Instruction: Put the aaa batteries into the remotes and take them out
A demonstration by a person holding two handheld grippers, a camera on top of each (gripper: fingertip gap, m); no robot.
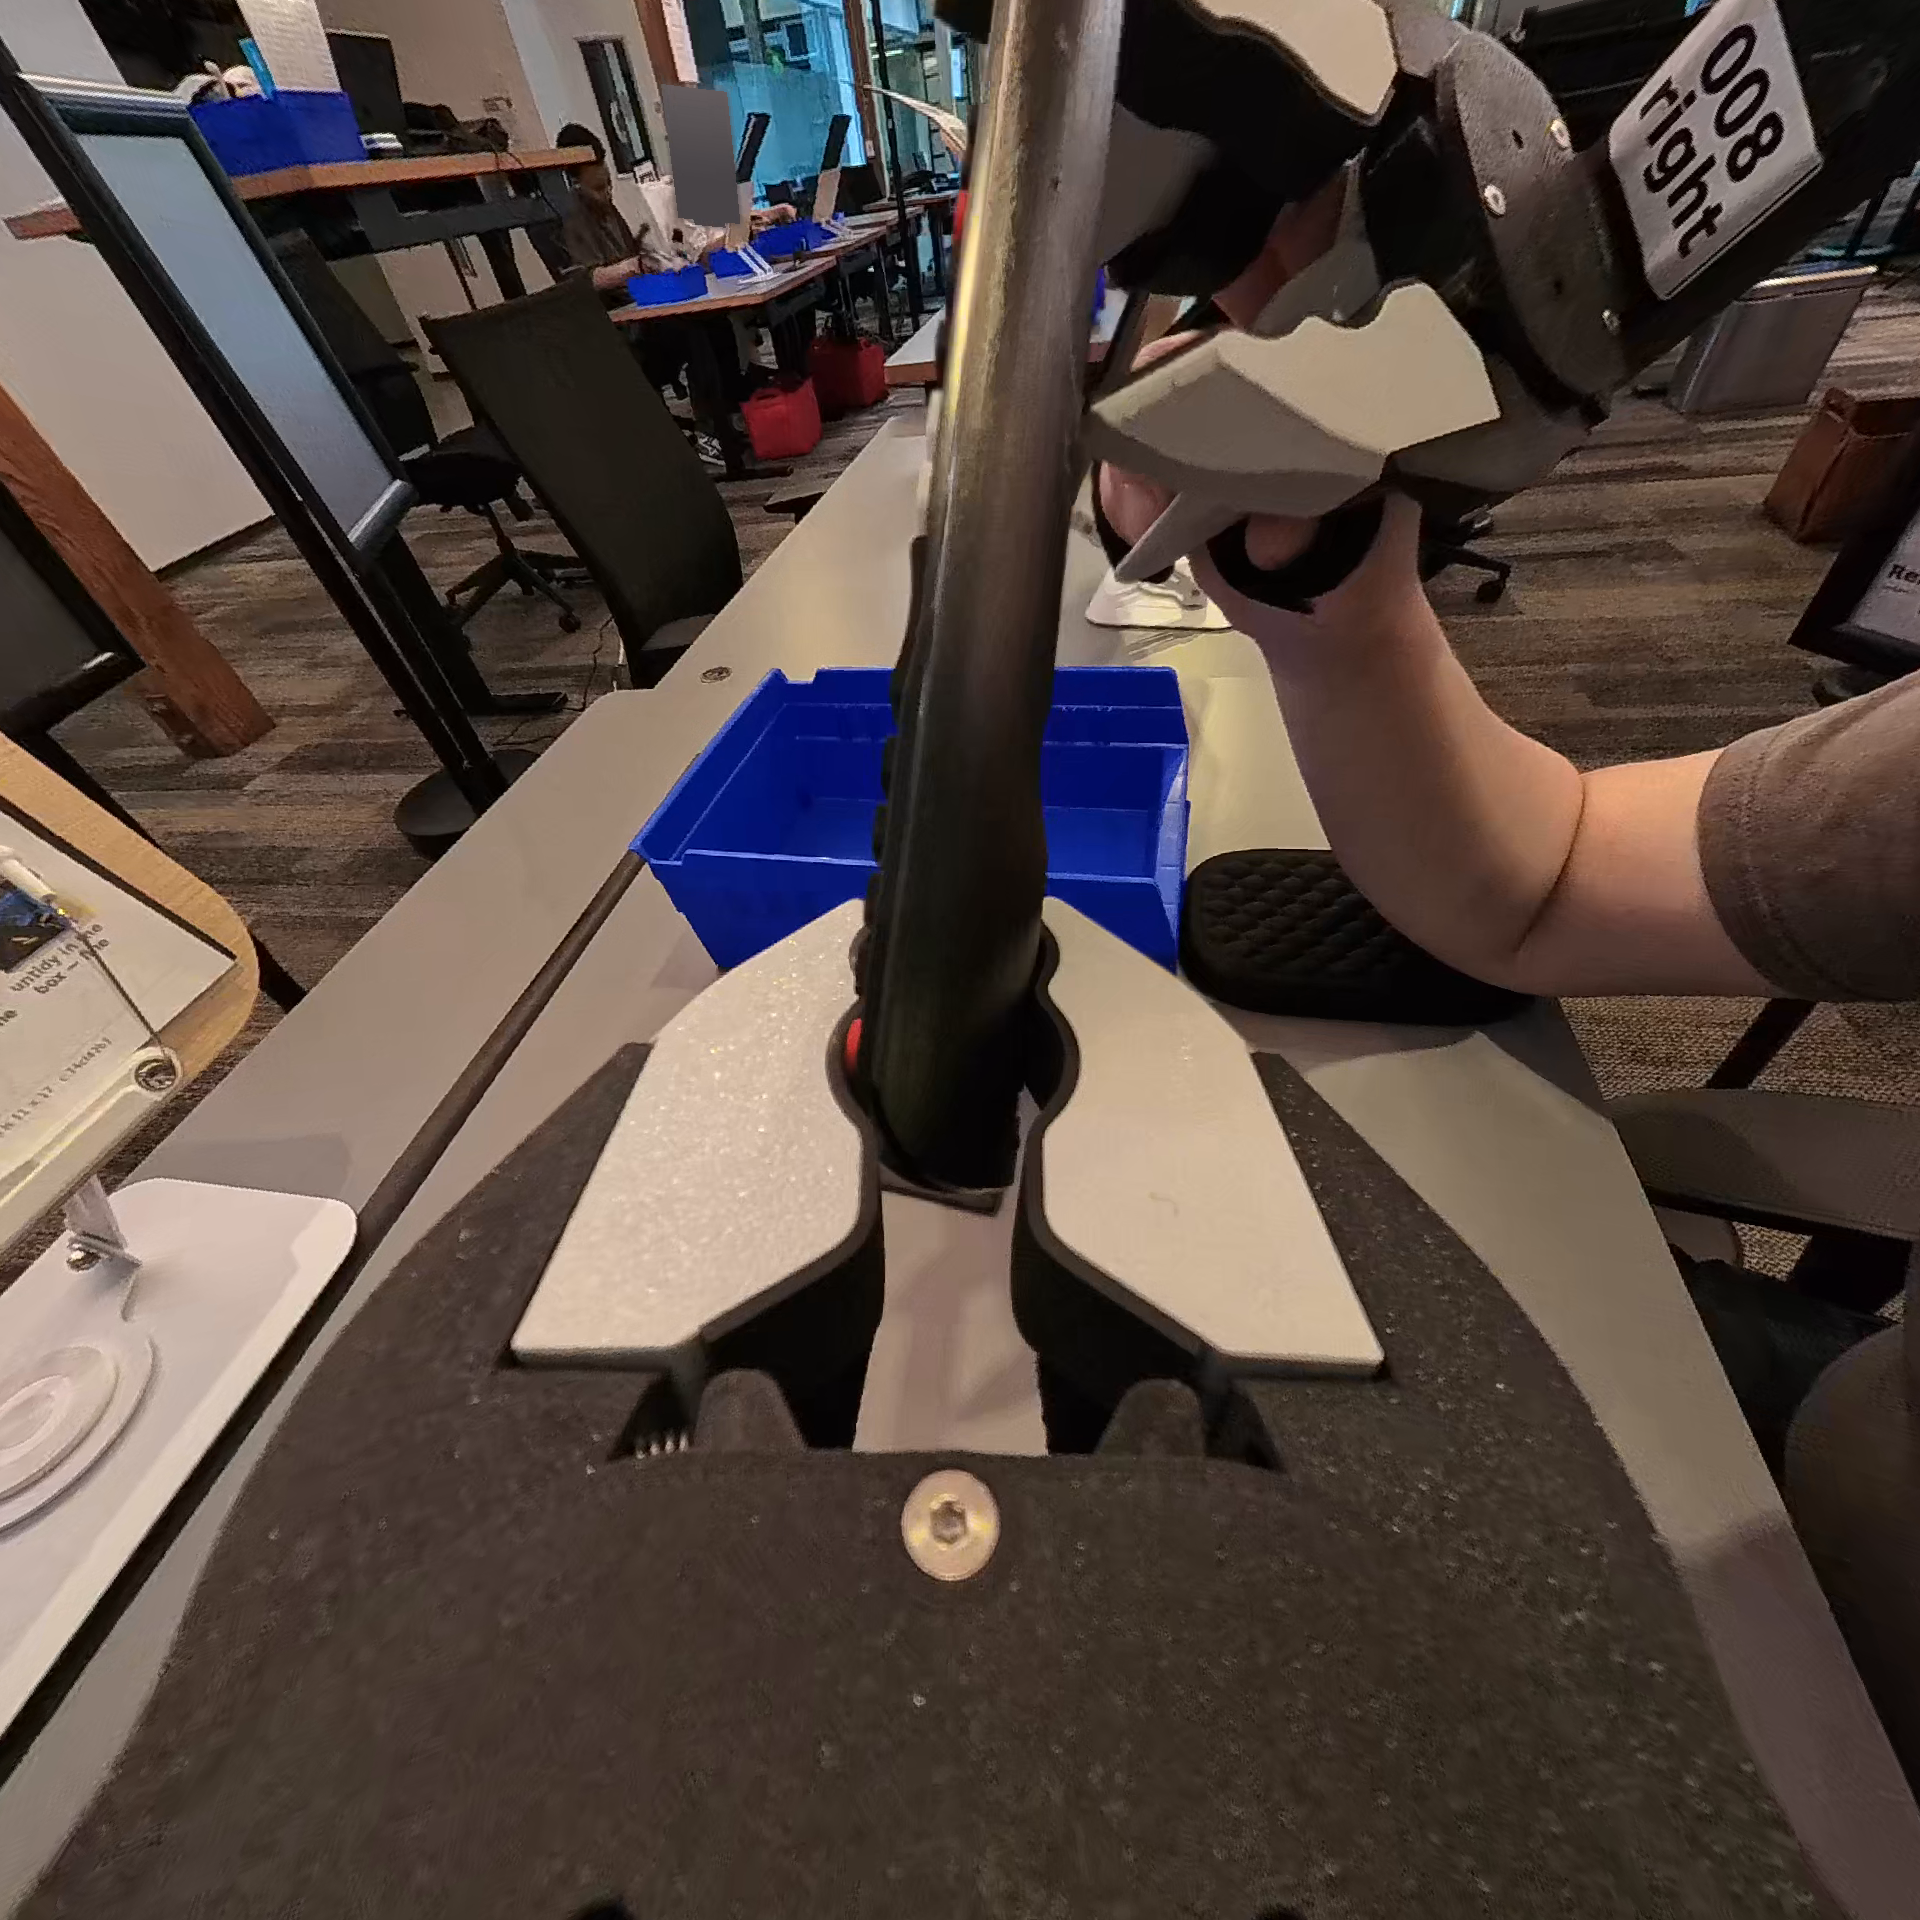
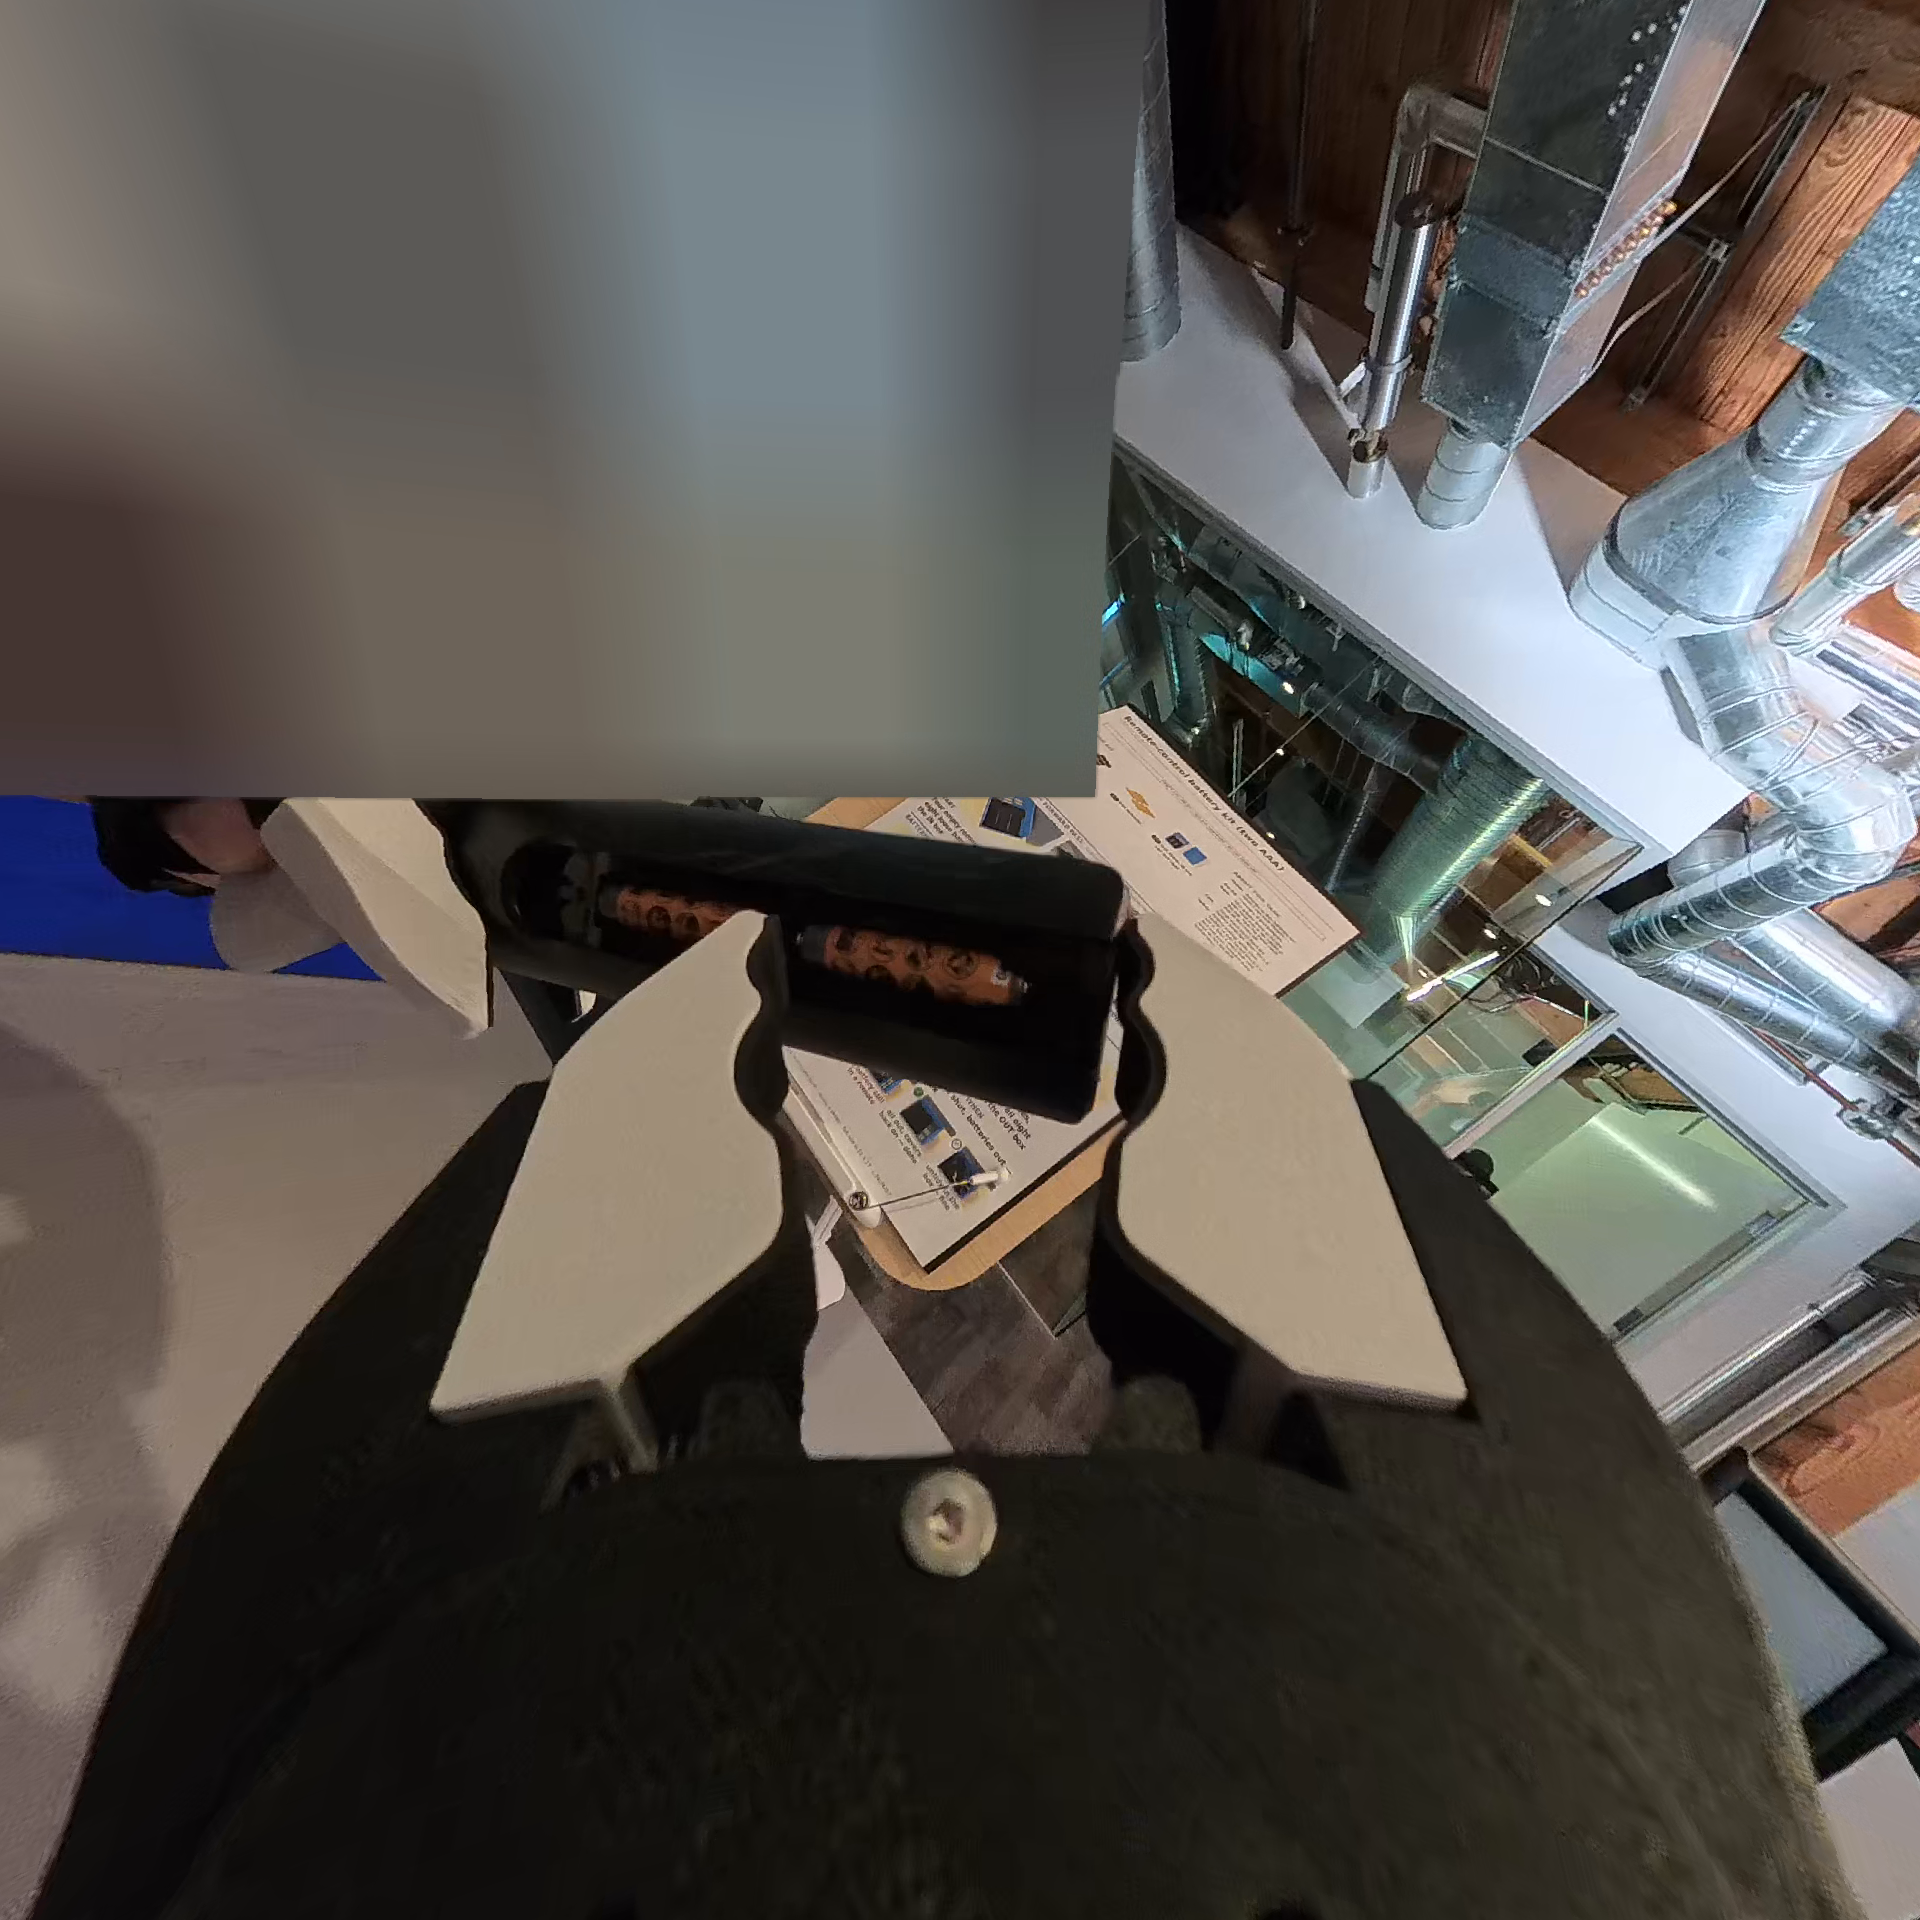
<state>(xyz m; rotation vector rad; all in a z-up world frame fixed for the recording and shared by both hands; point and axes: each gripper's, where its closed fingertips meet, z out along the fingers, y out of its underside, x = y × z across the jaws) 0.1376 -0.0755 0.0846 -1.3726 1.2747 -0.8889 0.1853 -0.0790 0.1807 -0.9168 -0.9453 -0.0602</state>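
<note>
My left gripper [image 1: 951, 925] is shut on the lower end of a black remote [image 1: 997, 520] and holds it upright above the grey table [image 1: 499, 1039]. The right wrist view looks into the remote's [image 2: 935, 1049] open battery compartment. Two copper-and-black AAA batteries sit in it, one [image 2: 914, 961] between my fingers and one [image 2: 655, 904] farther in. My right gripper [image 2: 945, 956] is open, its fingers straddling the compartment end. It also shows in the left wrist view [image 1: 1122, 270], held by a hand at the remote's upper part. The left gripper's white fingers [image 2: 353, 914] show there too.
A blue bin [image 1: 790, 821] stands on the table just behind the remote. A black quilted pad [image 1: 1340, 935] lies to its right under the person's forearm. An instruction sheet on a stand [image 1: 83, 997] is at the left. Office chairs [image 1: 592, 447] and other desks are beyond.
</note>
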